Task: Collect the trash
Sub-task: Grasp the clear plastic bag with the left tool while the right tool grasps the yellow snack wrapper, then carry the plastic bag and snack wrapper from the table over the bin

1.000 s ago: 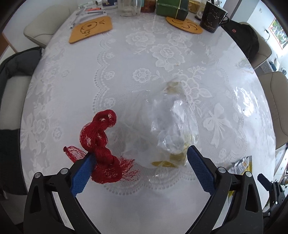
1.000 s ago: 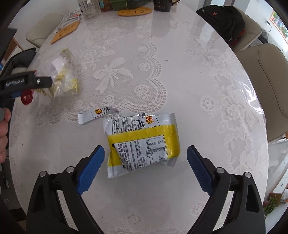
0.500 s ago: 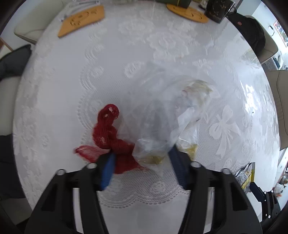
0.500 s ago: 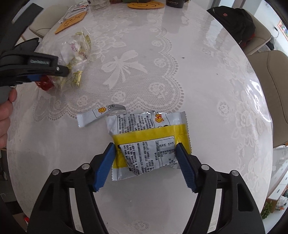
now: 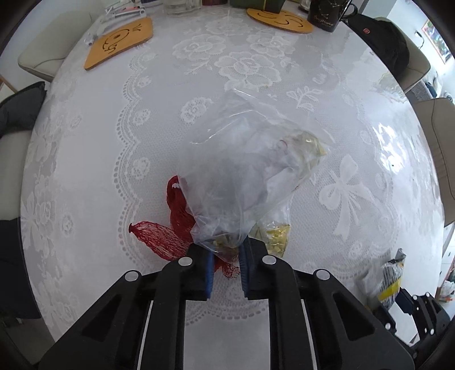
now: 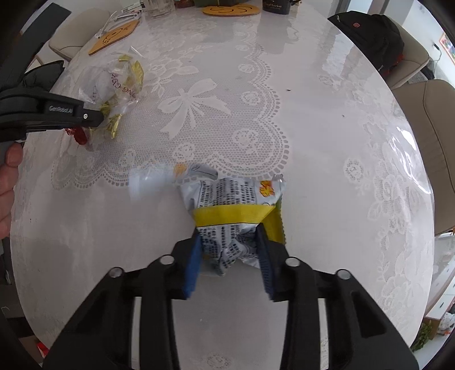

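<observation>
Left tool [image 5: 226,266] has just been closing and now pinches the clear plastic bag [image 5: 244,173], with red netting [image 5: 167,239] beneath. Right tool [image 6: 230,256], also just closing, squeezes the yellow-banded snack wrapper [image 6: 233,210]. Both lie on the lace-covered desk [image 6: 327,170].

Clear bag [image 5: 244,170] on worktop [image 5: 85,170] centre, net [image 5: 165,236] just left of it, partly under. Snack wrapper [image 6: 236,216] w/ torn strip [image 6: 196,170] behind it, well right of bag. Mats [image 5: 119,39], mug [image 5: 327,14] at far edge.
</observation>
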A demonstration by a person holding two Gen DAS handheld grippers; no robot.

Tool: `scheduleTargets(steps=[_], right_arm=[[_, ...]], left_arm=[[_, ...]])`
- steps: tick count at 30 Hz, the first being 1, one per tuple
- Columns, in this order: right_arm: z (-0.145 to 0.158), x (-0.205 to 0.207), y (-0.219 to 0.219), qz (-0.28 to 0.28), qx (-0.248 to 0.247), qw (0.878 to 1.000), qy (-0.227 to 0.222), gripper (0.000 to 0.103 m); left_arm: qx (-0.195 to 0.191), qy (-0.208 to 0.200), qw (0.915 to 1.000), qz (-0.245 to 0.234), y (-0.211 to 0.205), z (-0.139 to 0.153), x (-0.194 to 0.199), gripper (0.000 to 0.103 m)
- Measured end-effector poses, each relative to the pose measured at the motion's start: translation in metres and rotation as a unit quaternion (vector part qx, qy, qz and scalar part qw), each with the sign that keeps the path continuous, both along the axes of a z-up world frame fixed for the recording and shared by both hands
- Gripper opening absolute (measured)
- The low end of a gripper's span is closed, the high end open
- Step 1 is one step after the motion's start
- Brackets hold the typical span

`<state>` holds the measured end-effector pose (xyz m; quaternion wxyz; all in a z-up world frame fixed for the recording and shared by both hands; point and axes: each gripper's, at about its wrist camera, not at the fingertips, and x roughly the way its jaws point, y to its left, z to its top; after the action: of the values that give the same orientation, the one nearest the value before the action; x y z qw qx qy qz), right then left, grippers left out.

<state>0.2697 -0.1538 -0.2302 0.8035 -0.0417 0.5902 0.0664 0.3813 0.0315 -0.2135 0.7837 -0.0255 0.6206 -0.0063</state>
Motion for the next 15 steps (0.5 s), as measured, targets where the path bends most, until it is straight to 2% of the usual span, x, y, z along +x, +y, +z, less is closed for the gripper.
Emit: scheduleTargets(steps=[5,15], right_arm=[[0.004,-0.008,-0.004,0.005,0.014,1.0,-0.001,0.024],[0.021,-0.04,-0.016,-0.008,0.032,0.999,-0.012,0.023]], left_arm=[[0.0,-0.016,0.9999,-0.005,-0.003,0.011,-0.023,0.012],[-0.008,-0.024,0.9997,0.006,0.003,0.036,-0.081,0.012]])
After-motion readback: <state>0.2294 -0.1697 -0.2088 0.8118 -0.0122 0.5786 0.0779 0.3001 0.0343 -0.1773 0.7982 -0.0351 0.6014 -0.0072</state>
